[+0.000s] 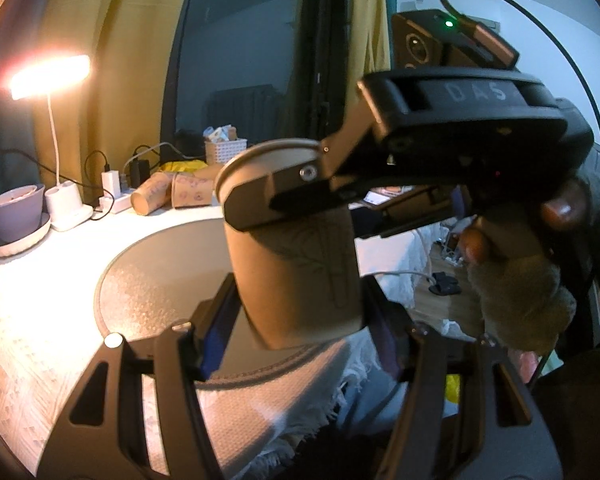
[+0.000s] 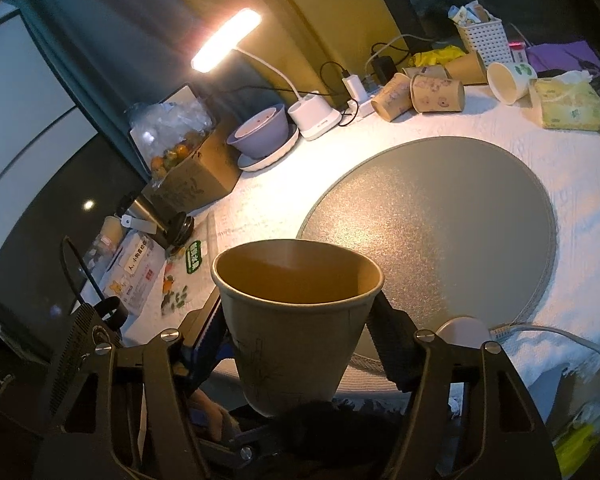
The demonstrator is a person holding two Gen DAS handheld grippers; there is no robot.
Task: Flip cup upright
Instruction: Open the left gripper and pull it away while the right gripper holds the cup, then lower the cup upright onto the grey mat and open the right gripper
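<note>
While right gripper [image 2: 300,344] clamps it, cup [image 2: 296,320] upright, mouth up.

- The round grey mat [image 2: 440,216] lies bare across its whole top, open to approach from above and from the near edge.
- Along the far edge of the table [image 2: 572,240] stands a row of obstacles: lamp base [image 2: 314,118], purple bowl [image 2: 260,130], charger plugs [image 2: 356,88], tipped paper cups [image 2: 420,92], white basket [image 2: 482,38], tissue pack [image 2: 568,106].
- On the left side, a cardboard box [image 2: 192,180] and small packages [image 2: 134,270] crowd the table's edge.
- Above the mat's near edge, the paper cup [image 1: 296,248] is held in the air between the right gripper [image 1: 284,184] near its rim and the left gripper [image 1: 300,344] at its base, closing that space.
</note>
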